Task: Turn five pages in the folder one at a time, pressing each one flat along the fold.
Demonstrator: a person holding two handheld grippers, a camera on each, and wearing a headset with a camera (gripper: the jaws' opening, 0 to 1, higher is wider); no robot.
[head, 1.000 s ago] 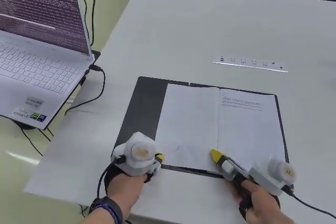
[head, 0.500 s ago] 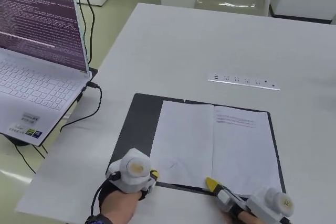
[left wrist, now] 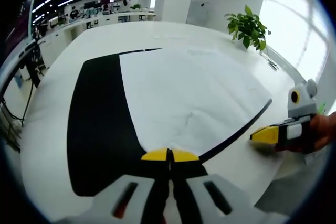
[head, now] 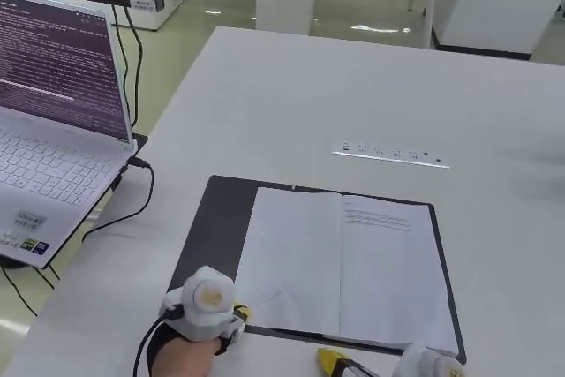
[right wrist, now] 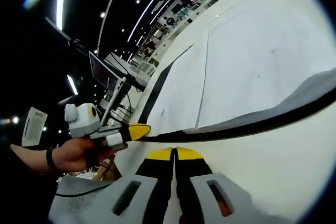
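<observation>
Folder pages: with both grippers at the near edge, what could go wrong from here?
1. The left gripper and the right gripper both have shut fingers and the pages lie flat, so a lift at the edge may catch two sheets or none.
2. The left page shows a crease near its near corner; pressing there could deepen it.
3. The folder lies on a smooth table; a sideways push may slide it.

The left gripper (head: 238, 313) is wearing a rounded white housing with a pale yellow disc on top, a black cable (head: 144, 344) trailing off it. The right gripper (right wrist: 175, 153) is showing grey fingers (right wrist: 160, 154) tipped yellow. A dark wristband (right wrist: 50, 157) is circling the left wrist.
</observation>
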